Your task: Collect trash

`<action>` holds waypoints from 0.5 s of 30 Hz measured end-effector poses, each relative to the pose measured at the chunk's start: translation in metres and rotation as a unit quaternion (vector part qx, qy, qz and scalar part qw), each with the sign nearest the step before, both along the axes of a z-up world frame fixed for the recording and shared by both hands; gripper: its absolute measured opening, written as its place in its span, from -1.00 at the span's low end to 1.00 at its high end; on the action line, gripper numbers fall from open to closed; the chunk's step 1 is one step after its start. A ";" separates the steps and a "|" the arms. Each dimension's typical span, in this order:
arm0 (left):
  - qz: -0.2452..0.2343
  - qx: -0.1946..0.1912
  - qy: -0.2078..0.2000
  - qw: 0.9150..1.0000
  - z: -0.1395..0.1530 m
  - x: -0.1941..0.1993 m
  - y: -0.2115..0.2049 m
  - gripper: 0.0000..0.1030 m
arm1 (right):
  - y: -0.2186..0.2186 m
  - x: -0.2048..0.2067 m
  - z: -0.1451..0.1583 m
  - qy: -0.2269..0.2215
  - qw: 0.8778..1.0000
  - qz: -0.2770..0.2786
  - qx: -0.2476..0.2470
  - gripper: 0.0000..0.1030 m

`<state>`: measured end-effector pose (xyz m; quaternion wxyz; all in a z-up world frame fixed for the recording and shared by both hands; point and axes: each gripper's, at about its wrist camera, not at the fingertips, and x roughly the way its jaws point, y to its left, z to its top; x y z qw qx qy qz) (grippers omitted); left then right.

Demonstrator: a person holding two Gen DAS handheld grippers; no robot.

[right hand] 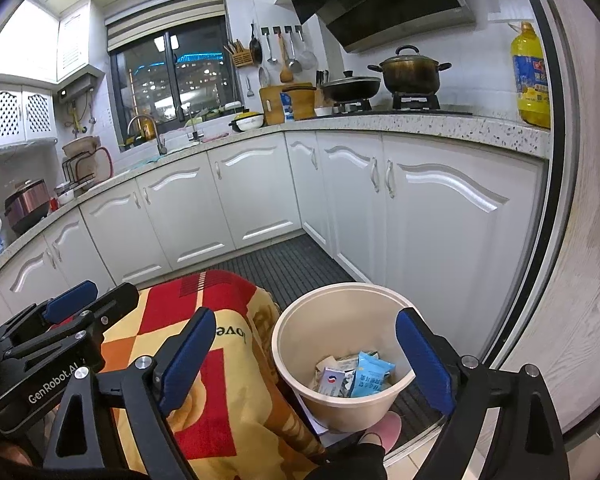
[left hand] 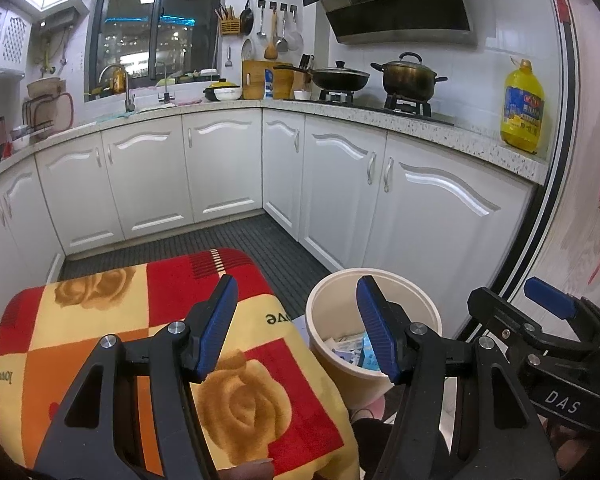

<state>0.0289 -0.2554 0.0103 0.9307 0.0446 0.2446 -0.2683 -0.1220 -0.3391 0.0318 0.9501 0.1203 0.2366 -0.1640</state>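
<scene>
A cream round bin [left hand: 420, 300] [right hand: 300, 316] stands on the floor beside a low table under a red, yellow and orange rose cloth [left hand: 112, 320] [right hand: 236, 400]. Trash [right hand: 356, 374] lies in the bin: a light blue packet, a small white carton and crumpled paper, also partly seen in the left wrist view [left hand: 352, 350]. My left gripper [left hand: 296, 328] is open and empty, above the cloth's right edge and the bin. My right gripper [right hand: 308, 360] is open and empty, over the bin's near side. Each gripper shows in the other's view [left hand: 548, 304] [right hand: 72, 296].
White cabinets [left hand: 220, 168] run in an L around a dark slatted floor mat [left hand: 228, 240]. The counter holds a stove with a pan and pot [left hand: 410, 76], a yellow oil bottle [left hand: 522, 108] and a sink. A door frame [right hand: 556, 200] stands right. A pink slipper [right hand: 388, 430] lies by the bin.
</scene>
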 end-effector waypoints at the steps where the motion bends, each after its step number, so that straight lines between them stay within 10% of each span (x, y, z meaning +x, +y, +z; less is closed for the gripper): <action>1: 0.000 -0.002 0.000 1.000 0.000 0.000 0.001 0.18 | 0.001 0.000 0.000 0.000 1.000 0.000 -0.002 0.77; 15: -0.003 -0.006 0.001 1.000 0.001 0.001 0.001 0.18 | 0.006 0.000 0.007 -0.005 1.000 -0.005 -0.018 0.84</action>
